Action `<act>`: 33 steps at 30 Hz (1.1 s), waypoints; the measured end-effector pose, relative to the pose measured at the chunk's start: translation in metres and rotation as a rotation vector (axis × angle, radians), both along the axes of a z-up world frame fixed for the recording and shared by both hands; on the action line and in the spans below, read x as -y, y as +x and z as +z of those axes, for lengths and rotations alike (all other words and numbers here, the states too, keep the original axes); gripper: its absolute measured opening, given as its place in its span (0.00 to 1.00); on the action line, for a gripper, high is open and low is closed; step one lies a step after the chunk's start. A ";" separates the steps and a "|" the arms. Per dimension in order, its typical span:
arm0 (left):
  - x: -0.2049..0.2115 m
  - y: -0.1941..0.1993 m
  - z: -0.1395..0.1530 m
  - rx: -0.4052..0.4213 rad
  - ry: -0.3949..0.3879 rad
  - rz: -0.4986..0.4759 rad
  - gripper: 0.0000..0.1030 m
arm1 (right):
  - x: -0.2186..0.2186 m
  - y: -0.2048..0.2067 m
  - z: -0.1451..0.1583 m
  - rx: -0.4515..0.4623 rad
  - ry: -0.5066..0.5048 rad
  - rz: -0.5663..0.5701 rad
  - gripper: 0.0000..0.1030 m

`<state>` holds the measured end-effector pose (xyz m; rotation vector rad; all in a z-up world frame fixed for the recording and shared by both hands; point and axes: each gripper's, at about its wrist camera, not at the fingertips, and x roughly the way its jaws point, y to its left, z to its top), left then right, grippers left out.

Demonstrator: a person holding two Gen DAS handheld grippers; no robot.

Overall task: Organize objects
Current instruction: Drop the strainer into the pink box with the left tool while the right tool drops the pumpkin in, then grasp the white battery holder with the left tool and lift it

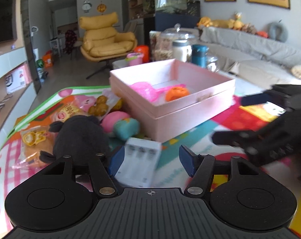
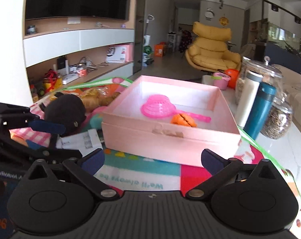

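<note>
A pink box sits on a colourful mat and holds a pink strainer and an orange toy. My left gripper is open around a white battery charger, whose left side touches the left pad; it also shows in the right wrist view. A black plush lies just left of it. My right gripper is open and empty before the box's near wall; it shows in the left wrist view too.
Snack packets, a pink and teal soft toy and an orange packet lie left of the box. Jars, a white bottle and a teal flask stand right of the box. A sofa is behind.
</note>
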<state>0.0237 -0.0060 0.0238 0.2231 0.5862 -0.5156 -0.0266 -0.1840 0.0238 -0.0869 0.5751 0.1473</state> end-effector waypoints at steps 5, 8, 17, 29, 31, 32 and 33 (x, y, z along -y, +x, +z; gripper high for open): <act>0.000 0.019 -0.010 -0.070 0.034 -0.049 0.65 | 0.009 0.000 -0.006 -0.020 0.061 -0.025 1.00; 0.003 0.026 -0.009 -0.075 0.058 -0.055 0.65 | 0.014 -0.002 -0.009 -0.035 0.079 -0.029 1.00; 0.000 0.022 -0.013 -0.187 0.037 -0.039 0.61 | 0.022 -0.005 -0.009 -0.009 0.117 -0.077 1.00; 0.028 -0.011 -0.019 -0.098 0.006 0.138 0.52 | 0.044 0.003 -0.011 -0.040 0.211 -0.148 1.00; 0.024 -0.023 -0.019 -0.105 -0.009 0.126 0.51 | 0.044 0.001 -0.011 -0.037 0.217 -0.145 1.00; 0.020 -0.031 -0.018 -0.115 -0.018 0.107 0.51 | 0.044 0.002 -0.011 -0.040 0.217 -0.140 1.00; 0.017 -0.040 -0.017 -0.124 -0.024 0.087 0.51 | 0.043 0.003 -0.012 -0.046 0.213 -0.134 1.00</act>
